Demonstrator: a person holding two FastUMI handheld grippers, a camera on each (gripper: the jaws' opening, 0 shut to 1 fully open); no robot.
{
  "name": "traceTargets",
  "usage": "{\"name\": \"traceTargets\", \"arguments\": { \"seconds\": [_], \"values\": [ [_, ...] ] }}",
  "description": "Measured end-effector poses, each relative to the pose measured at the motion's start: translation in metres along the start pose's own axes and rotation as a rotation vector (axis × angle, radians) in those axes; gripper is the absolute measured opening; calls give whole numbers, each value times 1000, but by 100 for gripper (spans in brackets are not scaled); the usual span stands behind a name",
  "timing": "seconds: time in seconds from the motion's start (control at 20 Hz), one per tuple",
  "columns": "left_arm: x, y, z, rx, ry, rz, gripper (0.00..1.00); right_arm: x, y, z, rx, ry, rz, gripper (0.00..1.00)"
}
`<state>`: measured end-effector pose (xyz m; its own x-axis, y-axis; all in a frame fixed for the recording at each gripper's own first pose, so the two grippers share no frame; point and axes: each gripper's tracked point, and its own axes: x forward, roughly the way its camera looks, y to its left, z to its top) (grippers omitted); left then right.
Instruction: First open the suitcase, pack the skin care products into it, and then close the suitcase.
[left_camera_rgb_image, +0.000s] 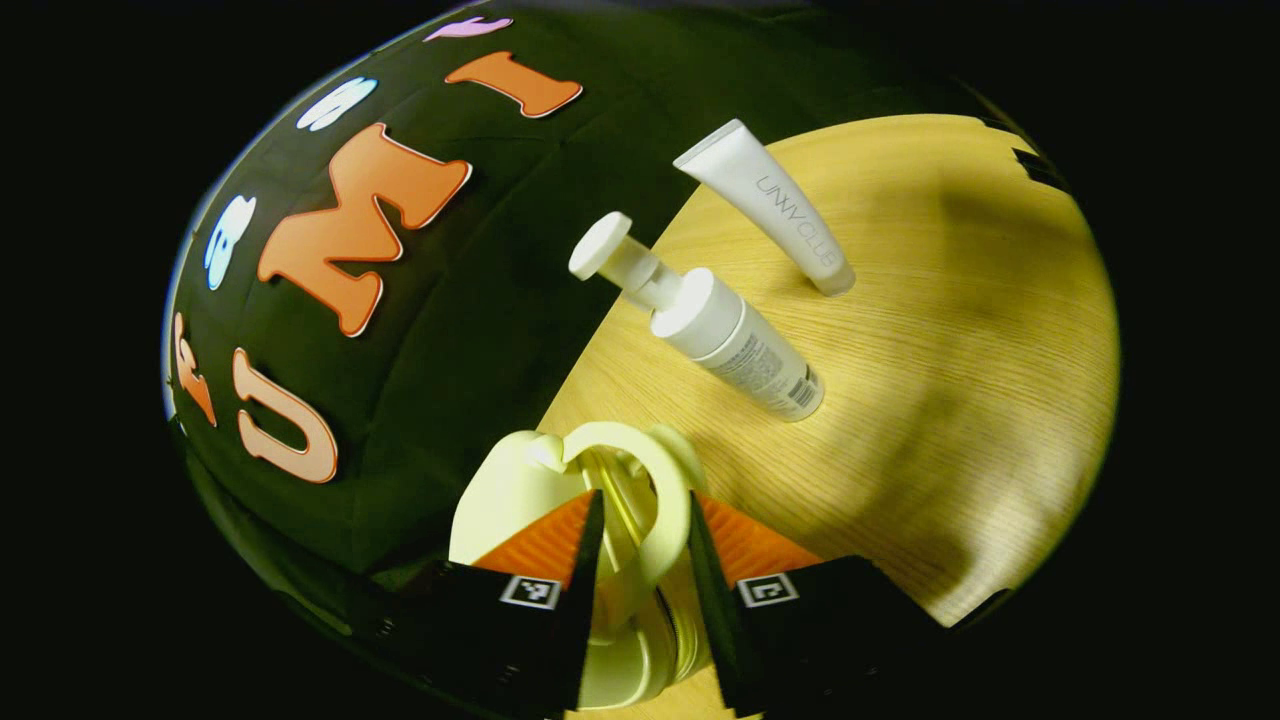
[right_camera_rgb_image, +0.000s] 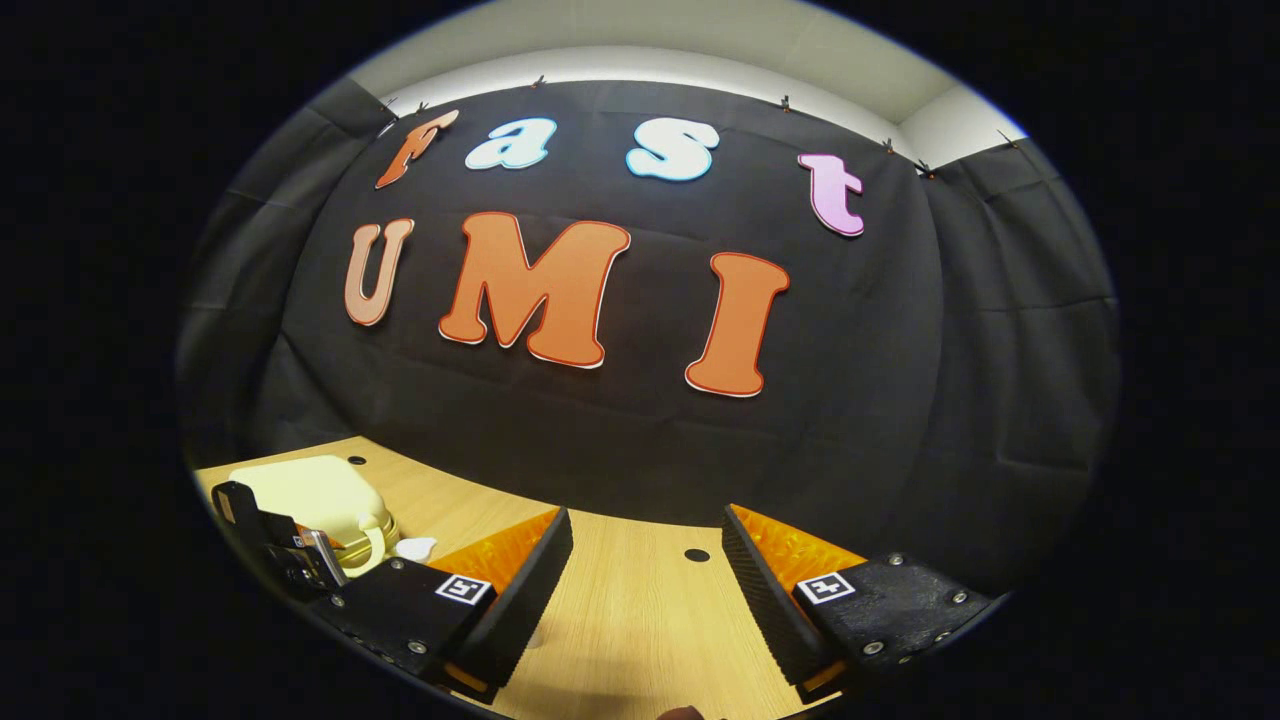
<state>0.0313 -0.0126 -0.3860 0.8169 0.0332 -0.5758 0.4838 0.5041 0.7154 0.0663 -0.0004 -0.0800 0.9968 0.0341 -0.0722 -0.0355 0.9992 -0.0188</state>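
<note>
Suitcase of pale cream, smooth hard plastic with rounded corners, sits on the light wood-grain tabletop near the black cloth wall. In the left gripper view, its looped carry handle lies between the fingers of the left hand-held gripper; the ribbed finger pads stand either side of the loop, and whether they press on it I cannot tell.

Beyond the suitcase, farther onto the tabletop, a white cylindrical pump bottle with a round flat pump head and a printed label stands just beside a white squeeze tube that tapers to a flat crimped end; the two are apart.

In the right gripper view, the right hand-held gripper hovers over bare wood with its ribbed fingers spread well apart, holding nothing. To its left the suitcase rests closed, with the left hand-held gripper at its handle end. Small dark round holes dot the tabletop.
</note>
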Motion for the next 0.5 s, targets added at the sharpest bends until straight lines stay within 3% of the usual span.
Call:
{"name": "traceTargets", "arguments": {
  "seconds": [0.05, 0.1, 0.3, 0.5],
  "values": [
    [-4, 2, 5, 28, -12, 17, 47, 0, 1, 1, 1, 0, -2, 95],
    [-7, 3, 9, 47, -17, 24, 24, 1, 0, 2, 2, -2, -4, 95],
    [-9, 11, 10, -25, -26, -12, 24, 2, 2, 4, -2, 2, -11, 96],
    [-18, 31, 13, -243, -25, -56, 24, 6, 9, 11, 4, 0, -11, 95]
  ]
}}
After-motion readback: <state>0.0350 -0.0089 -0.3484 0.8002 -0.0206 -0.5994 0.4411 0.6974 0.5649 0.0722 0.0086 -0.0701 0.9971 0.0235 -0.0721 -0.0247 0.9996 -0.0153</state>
